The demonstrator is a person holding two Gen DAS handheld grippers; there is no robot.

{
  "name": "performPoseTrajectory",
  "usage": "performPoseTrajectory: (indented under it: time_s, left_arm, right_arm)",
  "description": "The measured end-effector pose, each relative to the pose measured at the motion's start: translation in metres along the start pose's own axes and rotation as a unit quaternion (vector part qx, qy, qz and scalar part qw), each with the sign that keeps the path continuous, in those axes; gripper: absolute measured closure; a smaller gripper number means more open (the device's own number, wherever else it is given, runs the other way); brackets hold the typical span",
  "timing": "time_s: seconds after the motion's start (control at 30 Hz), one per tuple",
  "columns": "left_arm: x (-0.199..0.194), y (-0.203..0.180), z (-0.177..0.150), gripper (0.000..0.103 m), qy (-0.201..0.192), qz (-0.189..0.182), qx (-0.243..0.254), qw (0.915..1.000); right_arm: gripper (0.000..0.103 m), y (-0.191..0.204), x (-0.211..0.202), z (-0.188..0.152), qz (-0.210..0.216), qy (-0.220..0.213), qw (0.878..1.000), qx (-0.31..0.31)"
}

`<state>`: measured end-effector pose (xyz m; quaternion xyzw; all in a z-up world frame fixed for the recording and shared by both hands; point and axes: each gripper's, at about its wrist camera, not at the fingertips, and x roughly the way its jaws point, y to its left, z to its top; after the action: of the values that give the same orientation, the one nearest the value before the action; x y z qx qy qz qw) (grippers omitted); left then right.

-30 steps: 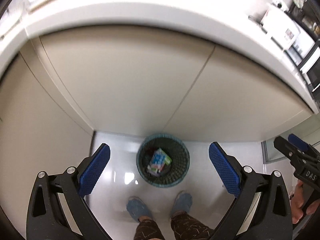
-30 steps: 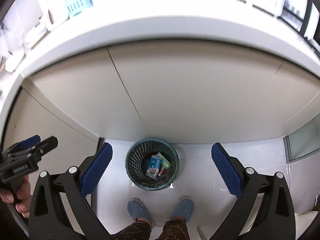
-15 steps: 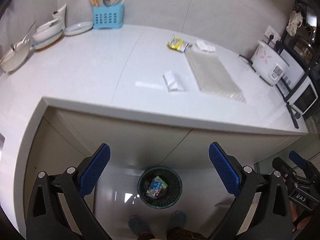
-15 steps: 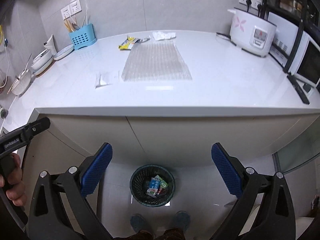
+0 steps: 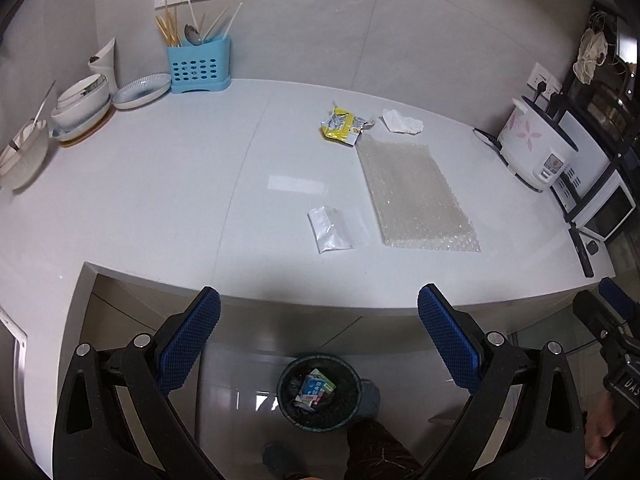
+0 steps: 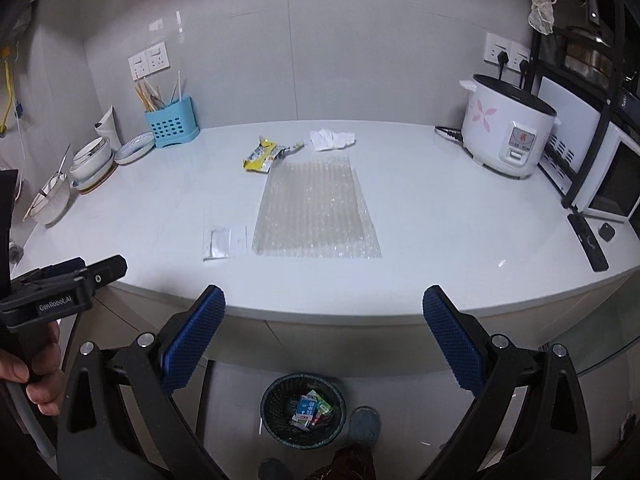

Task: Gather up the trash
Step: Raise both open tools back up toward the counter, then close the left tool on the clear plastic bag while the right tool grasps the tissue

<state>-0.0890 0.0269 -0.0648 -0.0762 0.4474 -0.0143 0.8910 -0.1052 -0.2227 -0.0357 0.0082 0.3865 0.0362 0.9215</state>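
Left of centre in my left view, the small clear bag [image 5: 331,229] lies beyond my empty, wide-spread left gripper [image 5: 319,334], long axis running away; nearer it than my equally spread right gripper [image 6: 324,334].

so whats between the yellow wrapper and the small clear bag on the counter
Only bare counter between the yellow wrapper and the small clear bag, apart from a pale glare patch; both views agree.

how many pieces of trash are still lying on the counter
4: yellow wrapper and crumpled tissue at the back, bubble wrap sheet mid-counter, small clear bag near the front edge.
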Motion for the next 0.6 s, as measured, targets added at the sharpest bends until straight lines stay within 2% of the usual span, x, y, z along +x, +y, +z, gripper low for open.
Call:
performPoseTrajectory:
  time_s: [0.2, 0.47, 0.6]
  left_arm:
    - [0.037, -0.016, 0.031, 0.006, 0.016, 0.024, -0.008, 0.9996]
    - [0.112, -0.031, 0.074, 0.006, 0.045, 0.064, -0.028, 0.9965]
    - [0.142, -0.029, 0.08, 0.006, 0.072, 0.079, -0.057, 0.9926]
  right_arm:
    - [0.008, -0.021, 0.046, 0.052, 0.022, -0.002, 1.0, -0.004]
    - [0.008, -0.047, 0.147, 0.134, 0.049, 0.022, 0.997, -0.046]
    - [0.008, -0.054, 0.194, 0.168, 0.055, 0.046, 0.995, -0.065]
